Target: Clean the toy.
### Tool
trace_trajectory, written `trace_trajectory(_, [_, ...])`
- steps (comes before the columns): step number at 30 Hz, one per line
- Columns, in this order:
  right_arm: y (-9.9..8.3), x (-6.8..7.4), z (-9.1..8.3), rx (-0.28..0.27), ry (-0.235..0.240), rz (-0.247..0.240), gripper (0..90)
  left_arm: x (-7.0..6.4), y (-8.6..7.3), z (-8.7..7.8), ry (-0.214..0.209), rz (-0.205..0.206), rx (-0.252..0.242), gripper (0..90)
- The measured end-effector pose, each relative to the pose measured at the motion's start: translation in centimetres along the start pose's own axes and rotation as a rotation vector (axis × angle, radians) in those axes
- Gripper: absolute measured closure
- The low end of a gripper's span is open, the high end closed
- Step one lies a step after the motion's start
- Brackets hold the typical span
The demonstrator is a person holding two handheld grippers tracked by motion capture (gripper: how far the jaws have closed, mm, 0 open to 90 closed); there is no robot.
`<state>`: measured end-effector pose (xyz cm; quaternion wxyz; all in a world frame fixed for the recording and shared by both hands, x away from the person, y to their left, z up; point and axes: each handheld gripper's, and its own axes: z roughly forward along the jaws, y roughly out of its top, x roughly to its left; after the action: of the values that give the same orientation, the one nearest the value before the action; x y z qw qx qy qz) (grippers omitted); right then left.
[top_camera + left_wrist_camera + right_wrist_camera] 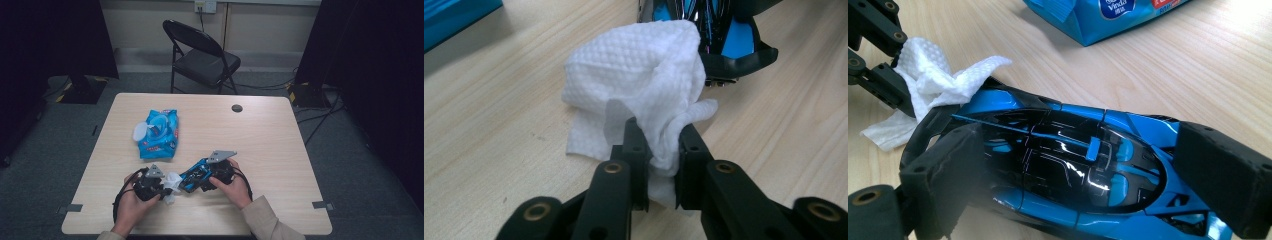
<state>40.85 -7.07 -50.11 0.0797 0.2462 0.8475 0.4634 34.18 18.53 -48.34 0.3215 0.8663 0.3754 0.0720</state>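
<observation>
Wiping step underway, near front edge of tabletop. Left gripper pinching white wet wipe, wipe touching end of blue toy car. Right gripper clamped across car. Next, likely: drag wipe along bodywork, car held steady. Wipe pack well apart, toward left edge.

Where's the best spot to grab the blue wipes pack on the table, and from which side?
Probably across the wipes pack at its narrow width, coming from above. It lies flat with its long axis running away from the person, and its white lid hangs open on the left, so grip below the lid.
</observation>
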Motion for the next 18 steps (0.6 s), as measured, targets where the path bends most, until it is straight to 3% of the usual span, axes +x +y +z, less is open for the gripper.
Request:
trace_trajectory(3, [0.0, 0.0, 0.0, -0.001, 0.000, 0.001, 6.6, -0.3, 0.6, 0.5, -0.008, -0.002, 0.007, 81.4])
trace_trajectory(7, [0.0, 0.1, 0.0, 0.001, -0.004, 0.002, 6.3, -1.0, 1.5, 0.9, 0.015, 0.026, 0.045, 82.3])
trace_trajectory(18, [0.0, 0.1, 0.0, 0.001, -0.005, 0.001, 6.1, -2.2, 1.9, 1.1, 0.011, 0.090, 0.071, 82.7])
